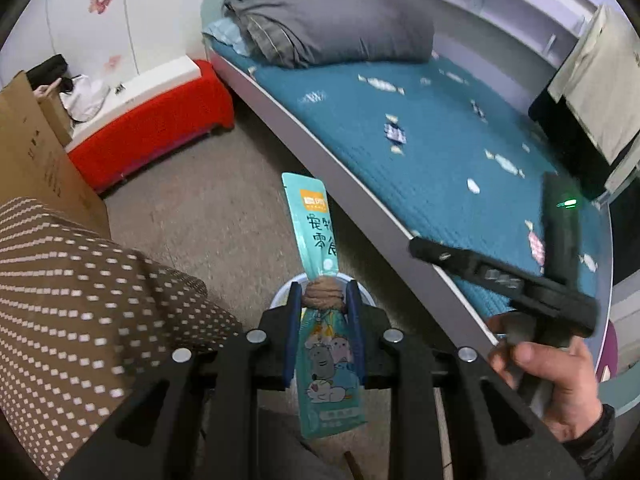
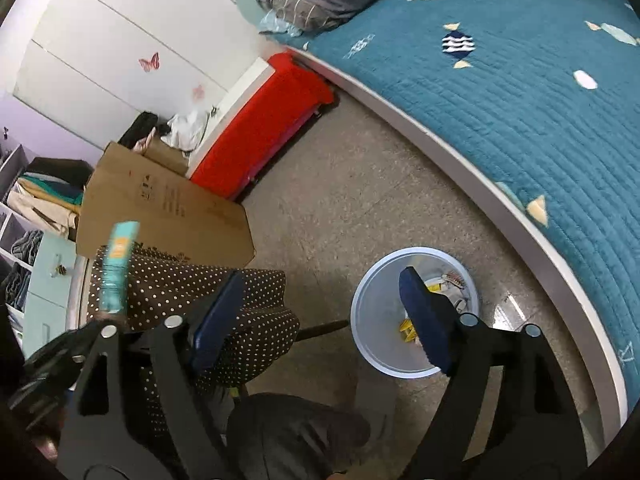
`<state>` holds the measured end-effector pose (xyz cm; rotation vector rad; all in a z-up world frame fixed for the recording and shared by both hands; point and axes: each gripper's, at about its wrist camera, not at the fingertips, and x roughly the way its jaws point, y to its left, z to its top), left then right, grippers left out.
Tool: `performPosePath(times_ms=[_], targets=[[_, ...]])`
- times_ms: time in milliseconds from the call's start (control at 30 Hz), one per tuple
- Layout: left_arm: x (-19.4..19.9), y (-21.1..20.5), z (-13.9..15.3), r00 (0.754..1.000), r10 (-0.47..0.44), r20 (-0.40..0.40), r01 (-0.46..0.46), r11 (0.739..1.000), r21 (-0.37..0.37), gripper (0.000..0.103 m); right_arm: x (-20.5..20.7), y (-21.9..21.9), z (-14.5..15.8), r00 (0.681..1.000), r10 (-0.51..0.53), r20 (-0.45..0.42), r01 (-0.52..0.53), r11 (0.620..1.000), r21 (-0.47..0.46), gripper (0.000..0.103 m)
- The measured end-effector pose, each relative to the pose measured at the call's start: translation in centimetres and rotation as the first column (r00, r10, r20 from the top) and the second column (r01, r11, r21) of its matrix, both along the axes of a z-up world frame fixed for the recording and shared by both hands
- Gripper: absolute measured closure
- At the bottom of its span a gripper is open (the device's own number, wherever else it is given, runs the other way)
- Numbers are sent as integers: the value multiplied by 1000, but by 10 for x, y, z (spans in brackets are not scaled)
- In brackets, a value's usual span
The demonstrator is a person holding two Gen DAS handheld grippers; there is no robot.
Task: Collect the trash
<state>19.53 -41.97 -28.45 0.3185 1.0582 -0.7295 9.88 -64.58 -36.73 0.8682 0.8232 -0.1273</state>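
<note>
My left gripper [image 1: 323, 294] is shut on a teal snack pouch [image 1: 316, 224] with a twine band around its middle, held upright over the floor. The rim of a white trash bin [image 1: 280, 294] shows just behind the fingers. The pouch also shows blurred in the right wrist view [image 2: 116, 268]. My right gripper [image 2: 320, 312] is open and empty, above the white trash bin [image 2: 368, 308], which holds some yellow and white scraps. The right gripper also shows at the right of the left wrist view [image 1: 500, 276].
A bed with a teal quilt [image 2: 500, 112] and a grey duvet [image 1: 332, 24] runs along the right. A red bench [image 1: 156, 124], a cardboard box [image 2: 168, 216] and a brown dotted cushion [image 1: 80, 292] stand at the left. The floor [image 2: 320, 200] is speckled beige.
</note>
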Motion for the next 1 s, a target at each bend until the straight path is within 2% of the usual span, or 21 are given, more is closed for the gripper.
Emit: performPosePath(times_ms=[233,300,333,367,400,433,567,800,1000], targets=[[1,-26,-27,999,-31,-41,33,998,44,80,-38,-8,31,997,-45,57,47,999,-28,14],[2,-33,-35,998,-46,-47,49,996,69,74,-47,-10,37,996,-52,73,55,998,-30,13],[2,-35,-38,998,-49,-46,52,996,78,52,-51,-10,41,995,-55,82,58,998,-36,12],[3,-37,-41,998,-42,-45,46,996,80,24,-54,-10,46,995,-56,88,60,997,-43,12],[3,-38,-41,999,-31,-35,34,996,80,16,-56,-10,50,994,-55,95,60,997,-46,12],[2,-38,-41,1000,-18,-15,19,997,79,13,-60,-9,54,993,-54,105,60,997,-52,12],[0,-32,-34,1000,22,0,-22,997,69,13,-68,0,65,992,-46,117,55,996,-74,7],[-29,1,12,994,66,83,-64,998,-25,9,-81,27,83,993,-32,110,46,990,-134,6],[-58,43,53,979,130,156,-120,990,-75,8,-89,60,109,992,-22,124,45,981,-188,6]])
